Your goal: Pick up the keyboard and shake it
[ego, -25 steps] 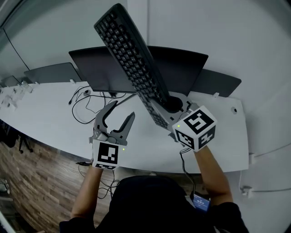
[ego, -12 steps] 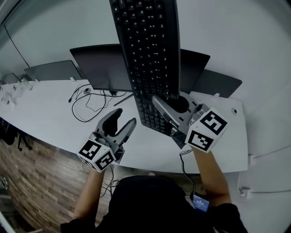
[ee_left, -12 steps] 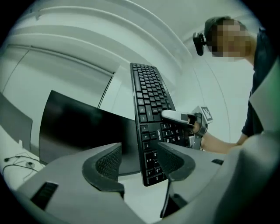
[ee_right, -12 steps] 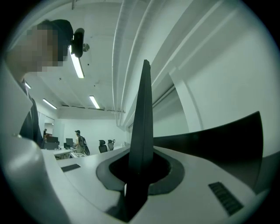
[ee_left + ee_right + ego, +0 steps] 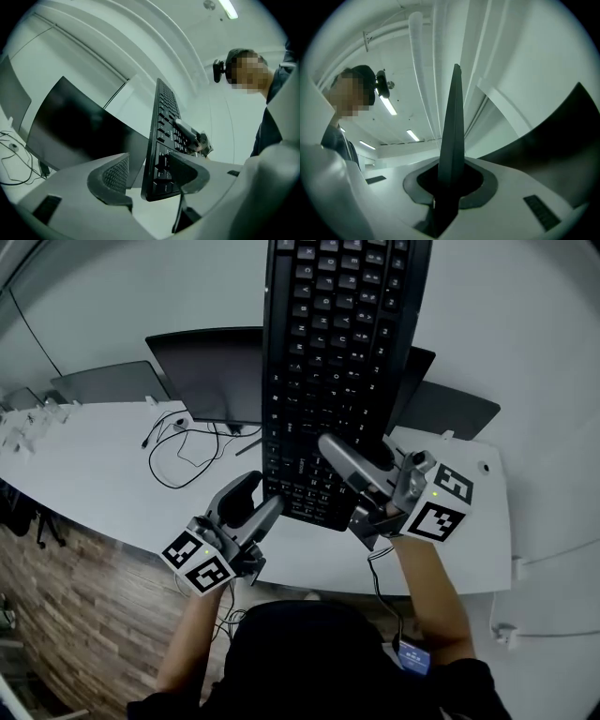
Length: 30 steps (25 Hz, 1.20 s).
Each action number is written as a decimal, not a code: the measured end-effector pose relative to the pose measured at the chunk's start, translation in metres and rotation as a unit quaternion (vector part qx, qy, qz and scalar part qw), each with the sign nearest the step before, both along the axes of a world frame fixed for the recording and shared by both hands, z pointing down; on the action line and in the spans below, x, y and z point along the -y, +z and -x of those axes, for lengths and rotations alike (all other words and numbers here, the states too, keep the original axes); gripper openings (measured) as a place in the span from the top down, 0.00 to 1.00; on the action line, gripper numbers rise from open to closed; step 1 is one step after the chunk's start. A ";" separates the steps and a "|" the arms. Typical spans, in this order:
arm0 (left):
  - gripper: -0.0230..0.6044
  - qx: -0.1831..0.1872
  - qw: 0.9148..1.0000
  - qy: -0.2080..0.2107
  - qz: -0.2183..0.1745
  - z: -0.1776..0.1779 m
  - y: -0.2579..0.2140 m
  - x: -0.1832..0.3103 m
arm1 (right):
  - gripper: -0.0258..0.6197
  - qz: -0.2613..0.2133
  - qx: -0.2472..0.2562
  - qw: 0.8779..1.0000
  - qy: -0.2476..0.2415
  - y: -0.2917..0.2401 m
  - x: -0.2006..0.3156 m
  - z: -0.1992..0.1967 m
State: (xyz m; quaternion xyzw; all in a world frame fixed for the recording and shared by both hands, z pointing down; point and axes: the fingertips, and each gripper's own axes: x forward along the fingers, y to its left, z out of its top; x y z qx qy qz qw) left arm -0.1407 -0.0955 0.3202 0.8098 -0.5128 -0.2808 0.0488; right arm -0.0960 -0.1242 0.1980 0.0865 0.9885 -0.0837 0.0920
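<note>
judging from its long, thin, hard plastic body, the keyboard (image 5: 337,362) should be light and stiff, with little flex when swung. held near one end only, its length will lever against the grip, and the smooth casing could slide between the pads under a hard shake. the safest hold looks like the bare rim at the short end or the long edges, not the keys, which can give under pressure. a second grip at the lower corner would steady it.

it is black and full size, with pale legends on low keys. it stands on end in the air above the white desk (image 5: 112,465), key face toward the person, in front of a dark monitor (image 5: 206,376). its upper end runs out of the head view.

the right gripper (image 5: 333,448) is clamped on the keyboard's lower part, one jaw across the keys and the other behind. the left gripper (image 5: 261,493) has its jaws apart with the lower left corner between them, close to one pad. neither pad looks to be squeezing it.
</note>
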 end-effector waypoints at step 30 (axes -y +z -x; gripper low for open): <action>0.81 -0.192 0.967 0.161 -0.051 -0.031 0.018 -0.012 | 0.85 0.244 0.071 0.967 -0.028 0.060 0.034 -0.008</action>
